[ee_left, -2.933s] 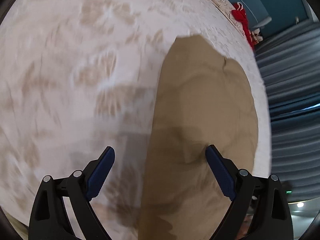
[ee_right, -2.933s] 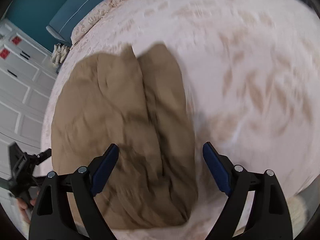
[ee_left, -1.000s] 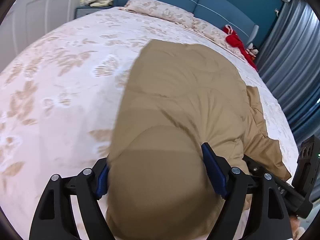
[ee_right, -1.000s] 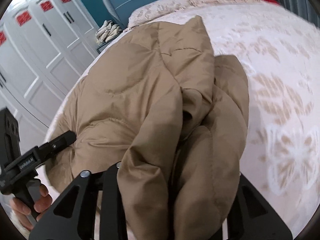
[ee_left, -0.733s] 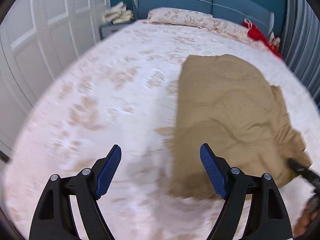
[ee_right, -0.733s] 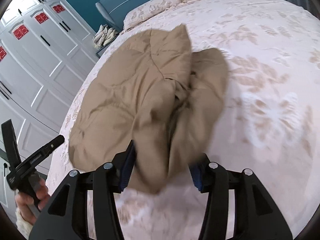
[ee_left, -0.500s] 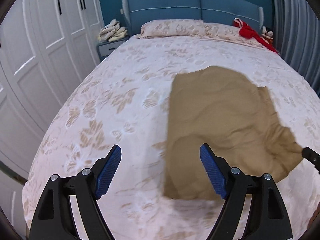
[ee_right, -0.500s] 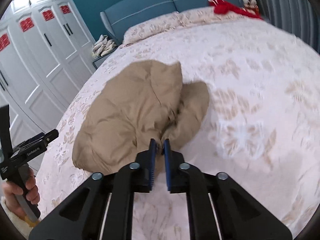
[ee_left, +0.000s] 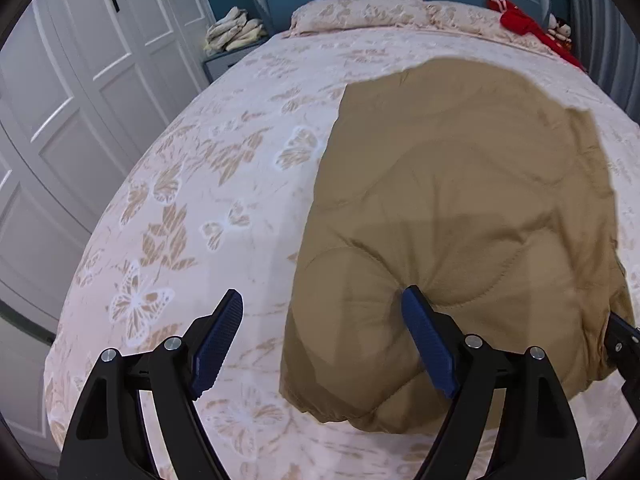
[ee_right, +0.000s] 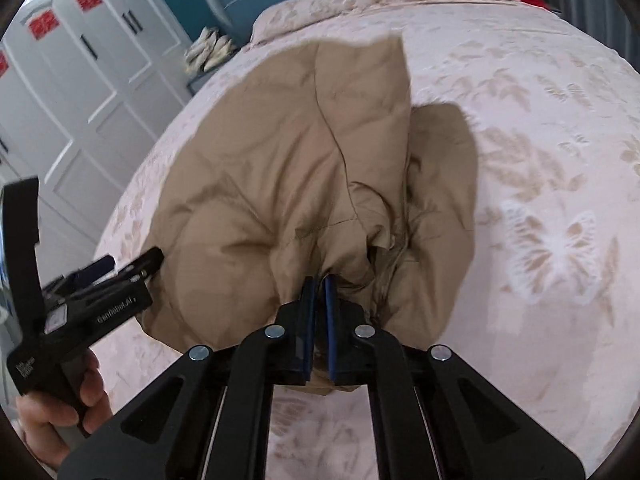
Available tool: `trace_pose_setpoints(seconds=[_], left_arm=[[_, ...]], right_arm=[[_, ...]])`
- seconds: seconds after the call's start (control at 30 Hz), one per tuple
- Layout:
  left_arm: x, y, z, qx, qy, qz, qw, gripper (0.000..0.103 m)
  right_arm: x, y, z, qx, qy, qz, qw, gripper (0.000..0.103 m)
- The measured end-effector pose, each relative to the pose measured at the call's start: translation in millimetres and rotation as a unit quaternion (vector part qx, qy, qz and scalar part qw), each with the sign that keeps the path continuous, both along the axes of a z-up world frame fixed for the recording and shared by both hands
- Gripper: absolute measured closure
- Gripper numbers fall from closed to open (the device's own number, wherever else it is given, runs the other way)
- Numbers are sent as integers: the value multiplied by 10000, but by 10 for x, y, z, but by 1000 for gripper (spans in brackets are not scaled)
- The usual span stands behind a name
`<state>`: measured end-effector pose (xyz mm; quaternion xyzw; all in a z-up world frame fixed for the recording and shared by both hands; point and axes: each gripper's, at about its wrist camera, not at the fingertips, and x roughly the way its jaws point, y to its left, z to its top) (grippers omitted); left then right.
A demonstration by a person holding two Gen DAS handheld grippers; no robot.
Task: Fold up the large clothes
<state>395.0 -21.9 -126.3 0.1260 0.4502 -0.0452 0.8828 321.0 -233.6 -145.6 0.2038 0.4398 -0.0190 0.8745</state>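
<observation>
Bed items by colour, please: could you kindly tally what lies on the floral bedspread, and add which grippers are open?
Tan: 1, the quilted coat
Red: 1, the cloth bundle near the headboard
Floral cream: 2, the pillows
Total: 4
Open grippers: 1, the left gripper; the right gripper is shut on the coat's near edge.

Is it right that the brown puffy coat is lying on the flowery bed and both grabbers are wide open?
Not quite. Only the left gripper is open. The right wrist view shows the right gripper shut on the coat, which lies on the bed.
</observation>
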Motion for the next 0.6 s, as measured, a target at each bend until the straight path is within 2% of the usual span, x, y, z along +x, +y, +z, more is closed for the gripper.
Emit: trace_pose_setpoints(seconds=[0.1, 0.2, 0.47, 0.6], left_arm=[[5, 2, -71, 43, 22, -7, 10000, 21], [-33, -74, -148, 215, -130, -35, 9997, 19], [-67, -62, -310, -3, -302, 198, 9993, 18], [-59, -64, -350, -46, -334, 223, 9992, 18]], right_arm=[[47, -17, -168, 12, 124, -54, 9999, 100], [55, -49, -268, 46, 169, -70, 9998, 101], [51, -14, -429, -305, 115, 30, 9995, 103], [43, -2, -469, -300, 41, -13, 9995, 103]])
